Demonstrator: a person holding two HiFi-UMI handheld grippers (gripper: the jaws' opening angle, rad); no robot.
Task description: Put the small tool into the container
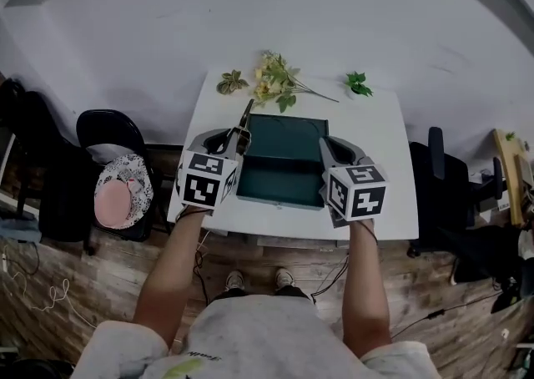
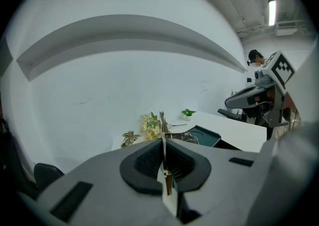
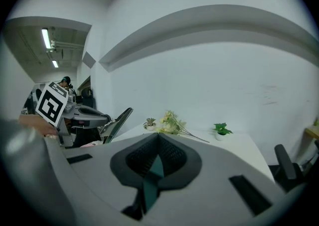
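Our left gripper (image 1: 240,140) pinches a thin upright metal tool (image 2: 161,121) above the left rim of the dark green rectangular container (image 1: 284,179) on the white table (image 1: 385,194). Our right gripper (image 1: 324,146) is closed at its right rim.

A dark green rectangular container (image 1: 284,142) lay on the white square table (image 1: 377,131). The left gripper (image 1: 239,143) held a thin metal tool (image 1: 245,117) upright at its left rim; the right gripper (image 1: 325,150) met its right edge. Yellow artificial flowers (image 1: 272,81) lay behind.
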